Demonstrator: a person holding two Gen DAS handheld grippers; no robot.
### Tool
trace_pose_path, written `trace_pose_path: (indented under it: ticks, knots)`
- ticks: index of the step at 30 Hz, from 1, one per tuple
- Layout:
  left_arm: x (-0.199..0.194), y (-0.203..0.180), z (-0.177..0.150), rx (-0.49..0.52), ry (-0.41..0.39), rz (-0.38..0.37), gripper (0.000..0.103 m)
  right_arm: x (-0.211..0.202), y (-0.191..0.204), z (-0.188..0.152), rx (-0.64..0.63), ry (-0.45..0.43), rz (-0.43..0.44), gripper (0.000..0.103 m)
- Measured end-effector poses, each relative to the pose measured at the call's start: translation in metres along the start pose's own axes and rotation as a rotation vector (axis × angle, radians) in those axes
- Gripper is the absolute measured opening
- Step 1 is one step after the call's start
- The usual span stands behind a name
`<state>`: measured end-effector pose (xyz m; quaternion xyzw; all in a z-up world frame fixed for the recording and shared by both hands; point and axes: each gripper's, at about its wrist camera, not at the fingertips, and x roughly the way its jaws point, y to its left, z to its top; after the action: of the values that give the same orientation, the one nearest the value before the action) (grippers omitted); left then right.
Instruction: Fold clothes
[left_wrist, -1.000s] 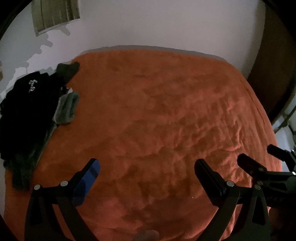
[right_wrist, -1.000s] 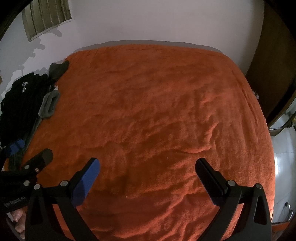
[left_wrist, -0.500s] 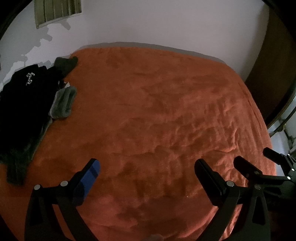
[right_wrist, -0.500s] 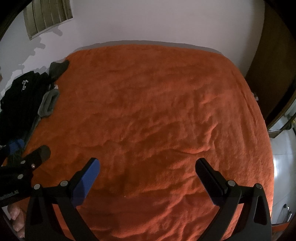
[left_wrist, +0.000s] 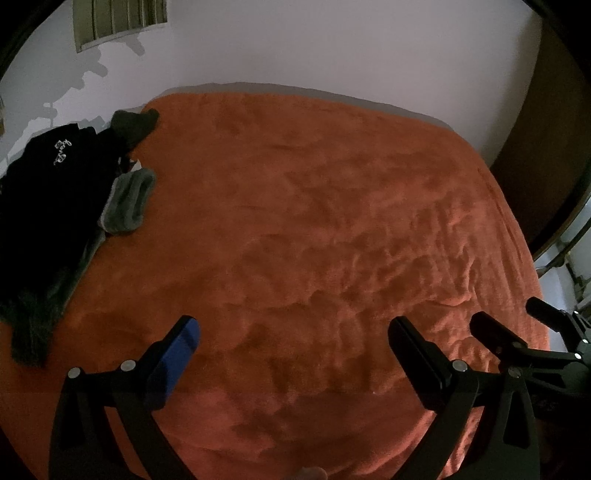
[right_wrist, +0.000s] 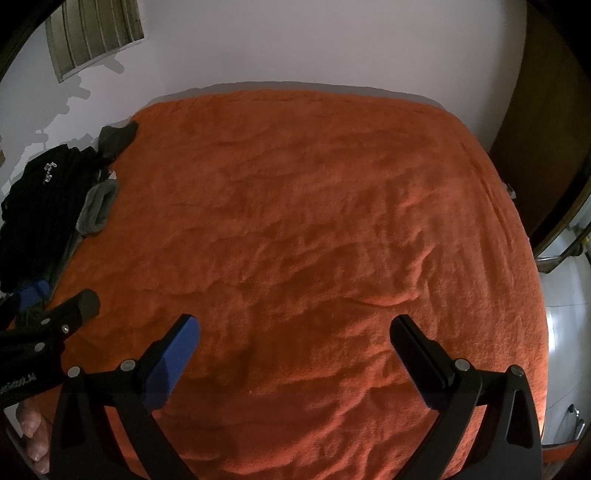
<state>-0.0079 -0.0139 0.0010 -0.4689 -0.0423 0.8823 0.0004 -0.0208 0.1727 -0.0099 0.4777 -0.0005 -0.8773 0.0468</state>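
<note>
Clothes pile (left_wrist: 48, 206): dark heap on the left edge of the orange blanket, black garment with white lettering on top, untouched.
Orange blanket (left_wrist: 314, 221): covers the whole bed, wrinkled, landmark for everything below.
Gray garment (left_wrist: 127, 201): rolled, on the blanket, touching the pile's right side.
Dark green garment (left_wrist: 133, 123): far-left corner of the blanket, against the pile.
Left gripper (left_wrist: 293, 330): over the near blanket edge, jaws wide apart, holding nothing.
Right gripper (right_wrist: 295, 330): over the near blanket edge, jaws wide apart, holding nothing.
</note>
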Motion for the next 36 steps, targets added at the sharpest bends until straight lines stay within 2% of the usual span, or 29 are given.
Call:
trace_pose_path:
  ticks: [9, 18, 26, 31, 34, 36]
  knots:
    - [0.003, -0.002, -0.001, -0.008, 0.006, 0.013, 0.102, 0.000, -0.002, 0.001, 0.011, 0.008, 0.014, 0.103]
    - [0.007, 0.002, -0.001, -0.018, 0.021, -0.013, 0.102, 0.000, 0.003, -0.001, 0.005, 0.006, 0.021, 0.103]
    - [0.003, 0.004, -0.002, -0.027, -0.031, 0.046, 0.102, 0.004, 0.007, 0.004, -0.008, -0.013, 0.028, 0.103]
    - [-0.009, 0.016, 0.003, -0.072, -0.114, 0.003, 0.102, 0.009, 0.018, 0.010, -0.045, -0.047, 0.031, 0.103]
    - [-0.015, 0.035, 0.004, -0.135, -0.149, -0.031, 0.102, 0.017, 0.031, 0.017, -0.089, -0.050, 0.043, 0.103]
    - [-0.015, 0.045, 0.006, -0.140, -0.161, -0.008, 0.103, 0.021, 0.038, 0.021, -0.105, -0.050, 0.065, 0.103]
